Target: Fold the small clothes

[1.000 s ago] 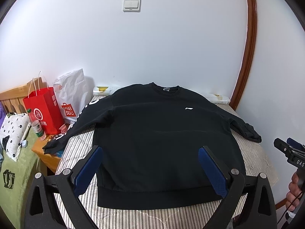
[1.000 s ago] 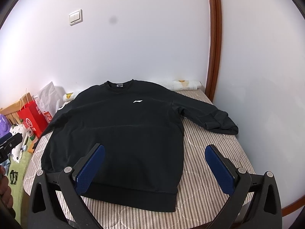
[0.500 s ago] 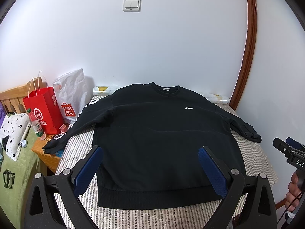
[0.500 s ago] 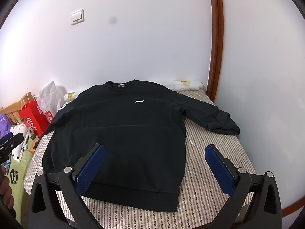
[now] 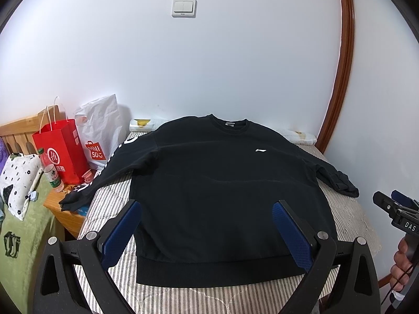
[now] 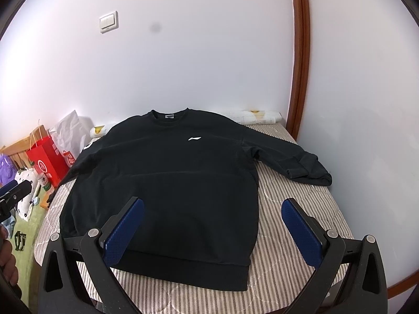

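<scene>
The left gripper [image 5: 207,233] is held above the near hem of the sweatshirt [image 5: 225,183], its 2 blue pads spread wide apart and nothing taken between them. The right gripper [image 6: 212,233] is held in the same way, spread wide and holding nothing, over the right corner of the hem. No cloth is touched by either one.

The black sweatshirt is laid flat, front side up, on the striped mattress [image 6: 288,235], with the collar toward the wall. The right sleeve [image 6: 296,159] is bunched at the cuff near the wall, and the left sleeve [image 5: 104,178] is hanging over the bed edge.

Some trouble can be expected from here. Only the top layer may be pinched if the hem is taken too shallowly, so the back layer would be left behind. The hanging sleeve may be dragged and may pull the body crooked.

The bed is placed in a corner of white walls, with a wooden door frame [image 5: 340,78] on the right. A red paper bag [image 5: 62,151] and a white plastic bag [image 5: 102,130] are seen beside the bed.
</scene>
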The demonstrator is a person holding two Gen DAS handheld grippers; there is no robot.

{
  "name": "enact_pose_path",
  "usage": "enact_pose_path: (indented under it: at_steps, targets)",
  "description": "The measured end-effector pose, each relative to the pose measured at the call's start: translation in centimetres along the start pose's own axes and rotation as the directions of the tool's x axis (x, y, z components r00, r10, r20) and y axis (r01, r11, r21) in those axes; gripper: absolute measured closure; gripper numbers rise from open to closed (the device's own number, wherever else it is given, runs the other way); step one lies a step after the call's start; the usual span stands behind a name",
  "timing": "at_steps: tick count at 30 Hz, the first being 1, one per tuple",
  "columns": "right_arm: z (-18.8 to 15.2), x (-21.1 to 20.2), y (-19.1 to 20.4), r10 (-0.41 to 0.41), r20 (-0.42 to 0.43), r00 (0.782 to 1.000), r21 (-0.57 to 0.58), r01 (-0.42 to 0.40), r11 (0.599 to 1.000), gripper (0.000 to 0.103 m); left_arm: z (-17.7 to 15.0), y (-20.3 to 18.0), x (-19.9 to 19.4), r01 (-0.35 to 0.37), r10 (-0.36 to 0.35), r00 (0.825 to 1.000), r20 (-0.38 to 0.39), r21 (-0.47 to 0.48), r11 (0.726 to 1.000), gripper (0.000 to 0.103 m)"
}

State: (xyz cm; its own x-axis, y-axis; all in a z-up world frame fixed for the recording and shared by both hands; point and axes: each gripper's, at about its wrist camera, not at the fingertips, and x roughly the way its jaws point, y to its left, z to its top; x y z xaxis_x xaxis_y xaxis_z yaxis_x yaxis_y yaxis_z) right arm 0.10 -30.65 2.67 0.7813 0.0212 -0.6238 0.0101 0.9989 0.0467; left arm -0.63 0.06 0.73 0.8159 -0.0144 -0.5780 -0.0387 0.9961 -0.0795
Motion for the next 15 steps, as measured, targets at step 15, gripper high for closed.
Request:
enact_pose_path:
  at_steps: [15]
  targets:
    - [0.26,0.06,0.14,0.01,0.003,1.0,-0.014,-0.01,1.0,0.0,0.13,0.2,-0.31,0.003,-0.003,1.0,0.005,-0.005,1.0,0.002]
